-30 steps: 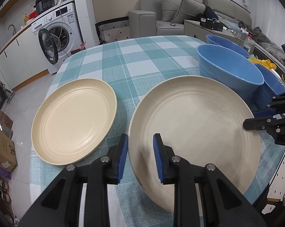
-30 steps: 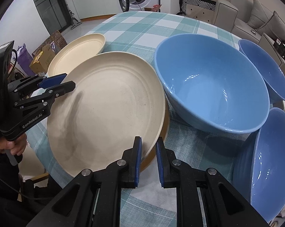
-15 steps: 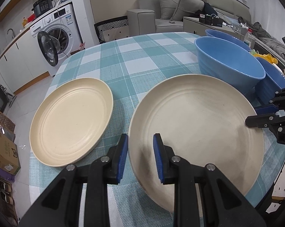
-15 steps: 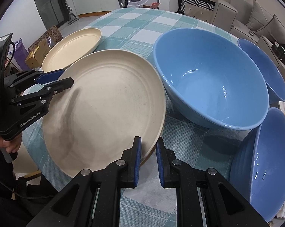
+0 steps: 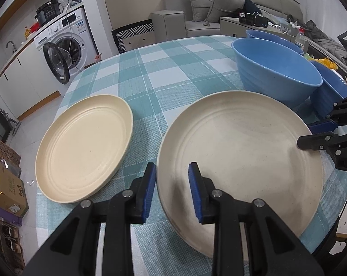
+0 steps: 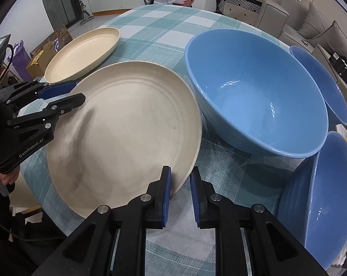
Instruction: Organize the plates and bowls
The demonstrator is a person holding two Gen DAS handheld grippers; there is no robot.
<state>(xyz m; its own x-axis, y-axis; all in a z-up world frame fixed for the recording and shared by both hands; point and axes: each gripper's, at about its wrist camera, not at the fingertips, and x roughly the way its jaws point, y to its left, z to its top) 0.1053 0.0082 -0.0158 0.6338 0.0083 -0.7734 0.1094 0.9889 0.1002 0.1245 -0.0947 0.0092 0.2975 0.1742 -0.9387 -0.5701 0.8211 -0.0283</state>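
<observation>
A large cream plate [image 5: 242, 161] [image 6: 127, 126] lies low over the checked tablecloth [image 5: 161, 69], right beside a big blue bowl [image 5: 277, 76] [image 6: 254, 101]. My left gripper [image 5: 172, 181] [image 6: 79, 90] straddles the plate's near-left rim; its jaws are opening and the pads no longer press the rim between them. My right gripper [image 6: 180, 184] [image 5: 304, 134] is shut on the opposite rim. A second cream plate [image 5: 83, 147] [image 6: 81, 53] rests on the table to the left. Two more blue bowls [image 6: 323, 85] [image 6: 323, 195] stand at the right.
The large plate juts past the round table's near edge. The far half of the tablecloth is bare. Beyond the table are a washing machine [image 5: 65, 43] with its door open, a grey sofa [image 5: 208, 7] and cardboard boxes [image 5: 7, 184] on the floor.
The large plate has come down and drawn back from over the big bowl's rim; it now lies beside it. My left jaws stand slightly wider. The right grip is unchanged.
</observation>
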